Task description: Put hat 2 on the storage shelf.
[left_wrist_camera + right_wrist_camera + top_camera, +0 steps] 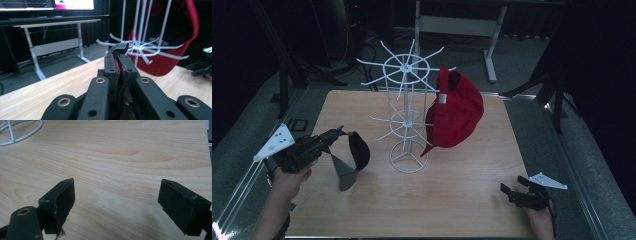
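a: over the left half of the table [462, 200], the left gripper [337, 134] has its jaws clamped on the strap of a black cap [353, 157], which dangles free with its grey brim pointing down. the white wire rack [408, 120] stands just beside it, with a red cap [457, 112] already hung on the far side.

b: what could go wrong?

a: i'd judge the pinch is thin, just a strip of strap, so a swing could pull the black cap loose. the hanging brim could also catch a lower prong, and the rack looks light enough to tip or shed the red cap.

b: and the right gripper [516, 192]?

a: resting low at the near right corner, jaws wide apart, nothing between them.

b: anything hard to see?

a: in the left gripper view only a nub of strap pokes above the pads [113, 68]. which prong is free is hard to make out; the dim light blurs the thin wires.
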`<state>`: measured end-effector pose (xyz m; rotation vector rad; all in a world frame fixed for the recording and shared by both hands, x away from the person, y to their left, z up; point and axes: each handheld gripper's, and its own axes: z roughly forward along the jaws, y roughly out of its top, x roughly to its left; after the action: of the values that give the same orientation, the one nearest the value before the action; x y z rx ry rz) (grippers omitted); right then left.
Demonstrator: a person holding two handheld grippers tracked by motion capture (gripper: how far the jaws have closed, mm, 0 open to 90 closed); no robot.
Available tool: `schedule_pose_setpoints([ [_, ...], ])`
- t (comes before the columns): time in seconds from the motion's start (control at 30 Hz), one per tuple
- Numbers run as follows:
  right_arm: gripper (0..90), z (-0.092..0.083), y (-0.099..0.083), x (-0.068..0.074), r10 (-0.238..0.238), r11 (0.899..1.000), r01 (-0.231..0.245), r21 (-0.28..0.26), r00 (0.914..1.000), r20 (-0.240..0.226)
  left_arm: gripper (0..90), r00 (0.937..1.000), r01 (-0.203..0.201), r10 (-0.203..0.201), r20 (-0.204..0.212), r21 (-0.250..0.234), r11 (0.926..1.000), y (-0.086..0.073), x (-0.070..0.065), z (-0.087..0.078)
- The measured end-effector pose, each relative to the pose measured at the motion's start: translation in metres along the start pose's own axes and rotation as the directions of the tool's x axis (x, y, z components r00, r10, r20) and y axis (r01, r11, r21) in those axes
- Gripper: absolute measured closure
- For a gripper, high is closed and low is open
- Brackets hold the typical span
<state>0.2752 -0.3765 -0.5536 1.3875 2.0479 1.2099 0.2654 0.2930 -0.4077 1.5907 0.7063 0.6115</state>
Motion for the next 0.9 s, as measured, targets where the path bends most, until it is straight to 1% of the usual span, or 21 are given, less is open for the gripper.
schedule_pose_setpoints([
  [0.03, 14.0, 0.0, 0.0, 0.0, 0.001, 1.0, -0.001, -0.001, 1.0, -0.001, 86.7, 1.0, -0.005, 0.005, 0.005, -0.006, 1.0, 0.005, -0.002, -0.001],
  [0.07, 14.0, 0.0, 0.0, 0.0, 0.001, 1.0, -0.001, -0.001, 1.0, -0.002, 86.7, 0.9999, 0.001, 0.0, 0.015, -0.015, 0.9999, 0.011, -0.005, -0.003],
  [0.1, 14.0, 0.0, 0.0, 0.0, -0.002, 1.0, 0.002, 0.001, 1.0, 0.0, 86.6, 0.9999, 0.001, 0.0, 0.015, -0.015, 0.9999, 0.011, -0.005, -0.003],
  [0.17, 14.0, 0.0, 0.0, 0.0, -0.002, 1.0, 0.002, 0.001, 1.0, -0.001, 86.6, 0.9997, -0.011, 0.011, 0.023, -0.026, 0.9996, 0.018, -0.009, -0.006],
  [0.2, 14.0, 0.0, 0.0, 0.0, -0.001, 1.0, 0.001, 0.001, 1.0, -0.002, 86.6, 0.9994, -0.014, 0.016, 0.032, -0.036, 0.9992, 0.021, -0.01, -0.009],
  [0.23, 14.0, 0.0, 0.0, 0.0, -0.002, 1.0, 0.002, 0.002, 1.0, -0.001, 86.6, 0.9985, -0.017, 0.02, 0.051, -0.06, 0.9981, 0.028, -0.013, -0.014],
  [0.3, 14.0, 0.001, 0.0, 0.0, -0.002, 1.0, 0.002, 0.003, 1.0, -0.001, 86.6, 0.9985, -0.017, 0.02, 0.051, -0.06, 0.9981, 0.028, -0.013, -0.014],
  [0.33, 14.0, 0.001, 0.0, 0.0, -0.002, 1.0, 0.002, 0.003, 1.0, -0.001, 86.6, 0.9973, -0.043, 0.048, 0.056, -0.083, 0.9956, 0.037, -0.018, -0.021],
  [0.37, 14.0, 0.001, 0.0, 0.0, -0.004, 1.0, 0.004, 0.005, 1.0, -0.002, 86.6, 0.9964, -0.053, 0.059, 0.061, -0.093, 0.9943, 0.041, -0.019, -0.023],
  [0.47, 14.0, 0.001, 0.0, 0.0, -0.001, 1.0, 0.001, 0.008, 1.0, -0.002, 86.6, 0.995, -0.072, 0.079, 0.061, -0.115, 0.9907, 0.053, -0.022, -0.026],
  [0.5, 14.0, 0.001, 0.0, 0.0, -0.001, 1.0, 0.001, 0.007, 1.0, -0.002, 86.6, 0.9943, -0.068, 0.077, 0.073, -0.128, 0.9895, 0.058, -0.022, -0.027],
  [0.53, 14.0, 0.001, 0.0, 0.0, 0.0, 1.0, 0.0, 0.007, 1.0, -0.002, 86.6, 0.994, -0.069, 0.08, 0.075, -0.141, 0.9876, 0.062, -0.022, -0.027],
  [0.57, 14.0, 0.001, 0.0, 0.0, -0.001, 1.0, 0.001, 0.008, 1.0, -0.002, 86.6, 0.9927, -0.06, 0.075, 0.094, -0.16, 0.9853, 0.066, -0.022, -0.028],
  [0.6, 14.0, 0.001, 0.0, 0.0, 0.0, 1.0, 0.0, 0.009, 1.0, -0.002, 86.6, 0.9915, -0.058, 0.077, 0.105, -0.173, 0.9833, 0.071, -0.022, -0.027],
  [0.67, 14.0, 0.001, -0.001, 0.0, -0.008, 1.0, 0.008, 0.012, 1.0, 0.002, 86.6, 0.9857, -0.049, 0.078, 0.149, -0.19, 0.9806, 0.079, -0.024, -0.027],
  [0.73, 14.0, 0.002, -0.001, 0.001, -0.009, 1.0, 0.009, 0.019, 0.9999, 0.004, 86.6, 0.9808, -0.056, 0.092, 0.172, -0.207, 0.9768, 0.088, -0.026, -0.026],
  [0.77, 14.0, 0.002, -0.001, 0.001, -0.009, 1.0, 0.009, 0.019, 0.9999, 0.004, 86.6, 0.9788, -0.063, 0.102, 0.177, -0.216, 0.9743, 0.093, -0.028, -0.027],
  [0.8, 14.0, 0.002, -0.001, 0.001, -0.011, 1.0, 0.011, 0.02, 0.9999, 0.007, 86.6, 0.9765, -0.057, 0.102, 0.19, -0.227, 0.9722, 0.097, -0.029, -0.028],
  [0.87, 14.0, 0.002, -0.001, 0.001, -0.011, 1.0, 0.011, 0.017, 0.9999, 0.004, 86.6, 0.9756, -0.068, 0.114, 0.188, -0.237, 0.9691, 0.106, -0.031, -0.031],
  [0.9, 14.0, 0.002, 0.0, 0.001, -0.012, 1.0, 0.012, 0.016, 0.9999, 0.003, 86.6, 0.9735, -0.072, 0.121, 0.194, -0.241, 0.9678, 0.11, -0.031, -0.032],
])
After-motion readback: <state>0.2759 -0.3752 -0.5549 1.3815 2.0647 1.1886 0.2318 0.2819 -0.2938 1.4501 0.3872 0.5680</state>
